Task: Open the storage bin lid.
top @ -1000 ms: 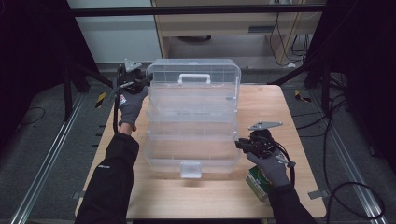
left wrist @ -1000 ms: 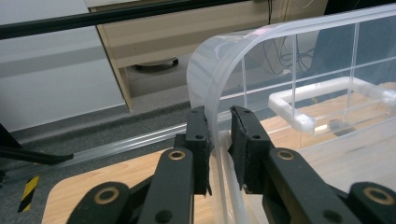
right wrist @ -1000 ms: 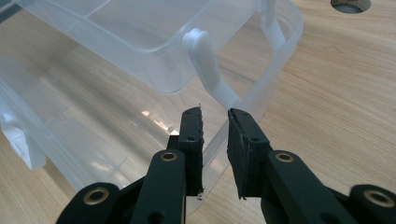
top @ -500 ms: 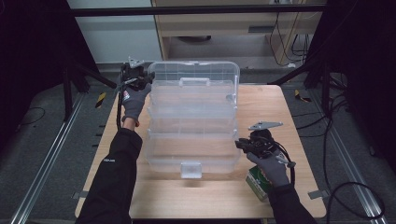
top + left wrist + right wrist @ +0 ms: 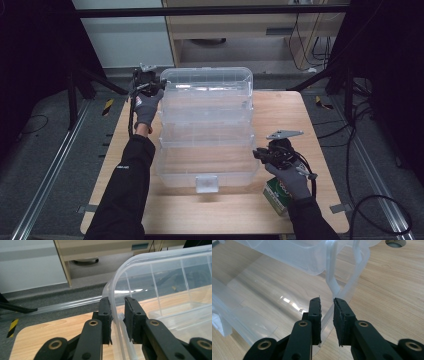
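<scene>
The clear plastic tiered box (image 5: 206, 125) stands in the middle of the wooden bench (image 5: 320, 130), fanned open so its stepped trays run from the front tray with a white latch (image 5: 207, 183) up to the lid tray (image 5: 206, 82) at the far side. The left gripper (image 5: 117, 315) straddles the rounded rim of that lid tray at its far left corner; the jaws stand narrow with the thin wall between them, but I cannot tell whether the pads press on it. The right gripper (image 5: 327, 315) straddles the edge of the lower tray near the white hinge arms (image 5: 332, 277) at the box's right side, again narrow, grip uncertain.

To move the tiers well, I judge both ends should travel together: steady the base with the right, guide the lid along the arc its hinge arms allow, and avoid twisting the thin rim.

The plastic is glossy, translucent and ribbed into compartments, likely slippery and flexible. The bench is pale matte wood grain. A small green carton (image 5: 276, 194) lies by the right hand.
</scene>
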A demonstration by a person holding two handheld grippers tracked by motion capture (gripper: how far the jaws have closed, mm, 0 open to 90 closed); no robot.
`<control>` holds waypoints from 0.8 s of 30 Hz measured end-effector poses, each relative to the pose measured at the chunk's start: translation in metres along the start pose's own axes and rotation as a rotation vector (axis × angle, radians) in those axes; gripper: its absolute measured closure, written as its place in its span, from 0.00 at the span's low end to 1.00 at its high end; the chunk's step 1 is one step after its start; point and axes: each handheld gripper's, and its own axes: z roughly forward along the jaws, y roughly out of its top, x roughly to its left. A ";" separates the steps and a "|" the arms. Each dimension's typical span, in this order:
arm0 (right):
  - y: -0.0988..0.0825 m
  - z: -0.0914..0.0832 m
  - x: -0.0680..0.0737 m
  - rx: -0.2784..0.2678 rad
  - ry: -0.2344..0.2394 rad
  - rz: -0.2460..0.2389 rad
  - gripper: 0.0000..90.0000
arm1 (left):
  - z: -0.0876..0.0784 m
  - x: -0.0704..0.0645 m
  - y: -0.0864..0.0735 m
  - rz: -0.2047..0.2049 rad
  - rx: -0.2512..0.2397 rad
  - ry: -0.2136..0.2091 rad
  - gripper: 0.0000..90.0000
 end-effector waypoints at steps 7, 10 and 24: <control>0.000 -0.001 0.003 0.008 0.001 -0.010 0.85 | 0.004 0.000 0.002 0.003 0.012 -0.001 0.84; 0.000 -0.001 0.003 0.008 0.003 -0.007 0.85 | 0.005 0.001 0.002 -0.006 0.010 -0.005 0.84; 0.002 -0.001 0.008 0.010 -0.021 -0.020 0.88 | -0.028 0.018 -0.008 -0.003 -0.012 -0.018 0.72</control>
